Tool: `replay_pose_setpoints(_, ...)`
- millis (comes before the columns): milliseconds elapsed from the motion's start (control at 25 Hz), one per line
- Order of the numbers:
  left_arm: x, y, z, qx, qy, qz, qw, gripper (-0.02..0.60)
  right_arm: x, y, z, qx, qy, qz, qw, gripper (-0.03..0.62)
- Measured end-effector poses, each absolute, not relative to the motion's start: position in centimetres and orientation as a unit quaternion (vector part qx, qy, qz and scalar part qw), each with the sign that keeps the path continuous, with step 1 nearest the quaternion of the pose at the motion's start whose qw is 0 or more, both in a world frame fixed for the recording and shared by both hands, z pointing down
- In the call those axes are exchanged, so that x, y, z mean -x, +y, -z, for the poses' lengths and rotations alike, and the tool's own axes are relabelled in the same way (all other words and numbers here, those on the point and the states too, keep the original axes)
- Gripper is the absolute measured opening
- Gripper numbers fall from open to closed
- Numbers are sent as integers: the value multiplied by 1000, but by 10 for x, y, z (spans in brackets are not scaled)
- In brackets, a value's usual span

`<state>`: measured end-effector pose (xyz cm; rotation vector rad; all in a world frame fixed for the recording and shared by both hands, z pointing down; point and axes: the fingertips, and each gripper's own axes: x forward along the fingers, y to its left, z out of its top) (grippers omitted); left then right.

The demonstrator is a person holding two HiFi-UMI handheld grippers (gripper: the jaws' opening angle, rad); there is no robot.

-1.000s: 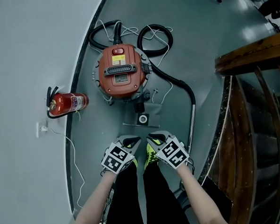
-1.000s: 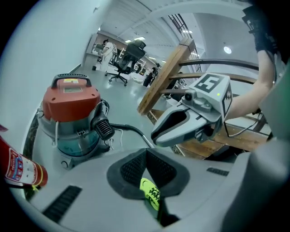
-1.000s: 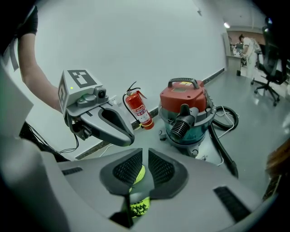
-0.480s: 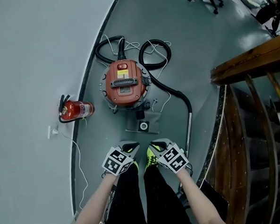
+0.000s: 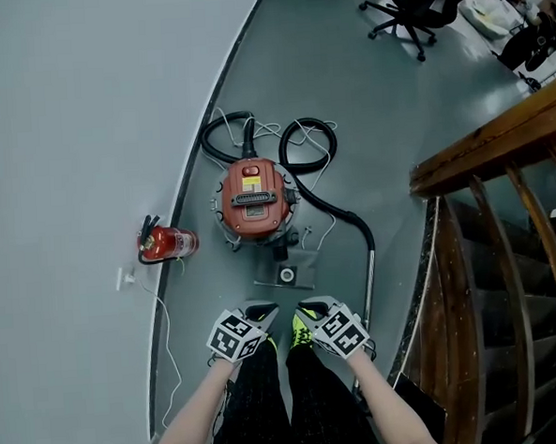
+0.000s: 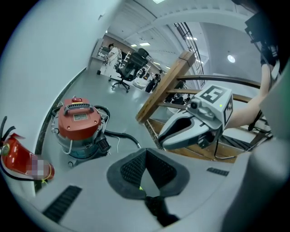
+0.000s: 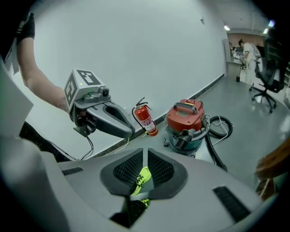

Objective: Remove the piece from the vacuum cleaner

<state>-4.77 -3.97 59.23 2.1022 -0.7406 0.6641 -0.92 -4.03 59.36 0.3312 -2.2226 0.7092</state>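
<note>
Left gripper (image 5: pixel 262 310): black ribbed jaws pressed together, empty.
Right gripper (image 5: pixel 307 308): jaws a thin slit apart, empty; neon-yellow shoe (image 7: pixel 141 177) shows behind them.
Flat grey floor nozzle (image 5: pixel 286 274): near the grippers, visible in head view only.
Round red vacuum cleaner (image 5: pixel 255 201): just beyond the nozzle, on the floor.
Red fire extinguisher (image 5: pixel 171 242): lying left of the vacuum, by the wall.

One vacuum cleaner (image 5: pixel 254 201), one fire extinguisher (image 5: pixel 169 243), two hand-held grippers (image 5: pixel 262 312) (image 5: pixel 308 309).
</note>
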Motion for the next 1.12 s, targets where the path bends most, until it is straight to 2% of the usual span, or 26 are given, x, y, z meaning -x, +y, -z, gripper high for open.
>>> replay_pose_setpoints(800,58,-28,-483,-810,-338,-192,440,9,7,-52,-481,-141,-883,-284,346,46)
replay_pose_setpoints(1120,58,-22,-452,-814,-346,-187,427,9,10,-51,-447,-145,-892,-289,314,46)
